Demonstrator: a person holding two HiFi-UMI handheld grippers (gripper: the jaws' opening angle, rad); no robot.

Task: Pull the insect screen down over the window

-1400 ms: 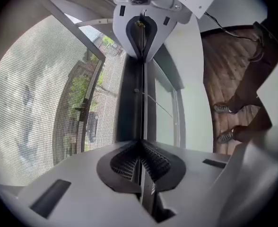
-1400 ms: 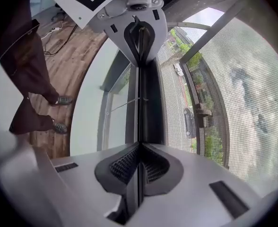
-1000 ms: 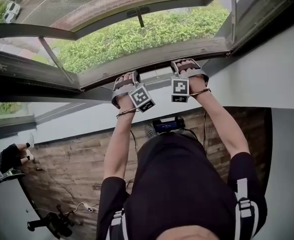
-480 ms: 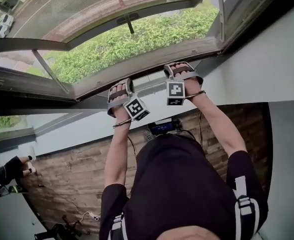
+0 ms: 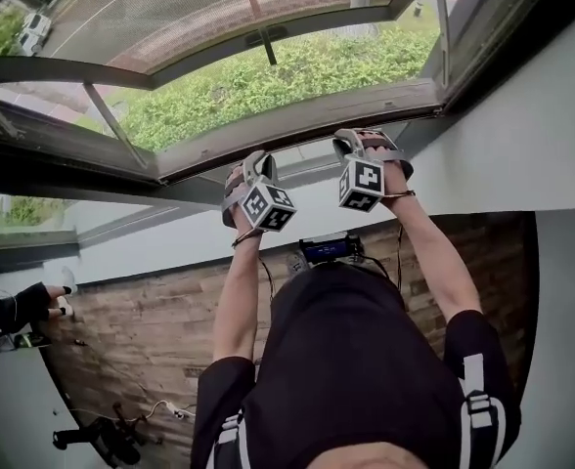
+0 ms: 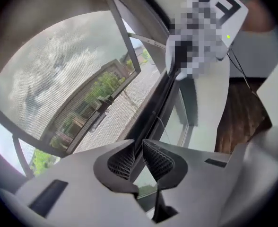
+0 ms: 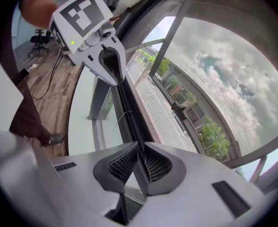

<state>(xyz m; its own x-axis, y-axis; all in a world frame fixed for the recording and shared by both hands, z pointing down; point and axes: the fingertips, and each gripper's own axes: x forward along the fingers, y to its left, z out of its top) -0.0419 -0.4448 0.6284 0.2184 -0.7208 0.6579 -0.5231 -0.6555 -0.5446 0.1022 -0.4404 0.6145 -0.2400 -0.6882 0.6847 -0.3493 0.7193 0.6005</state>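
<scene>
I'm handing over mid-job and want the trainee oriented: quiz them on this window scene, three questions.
1. True or false: the left gripper holds nothing.
2. The right gripper grips: A) a cable, B) the screen bar, C) the sill?
3. Fill in: the floor is made of ____.
Key: 1 false, it pinches the bar; 2 B; 3 wood. Both grippers' jaws have just eased open slightly, with the bar between them.
</scene>
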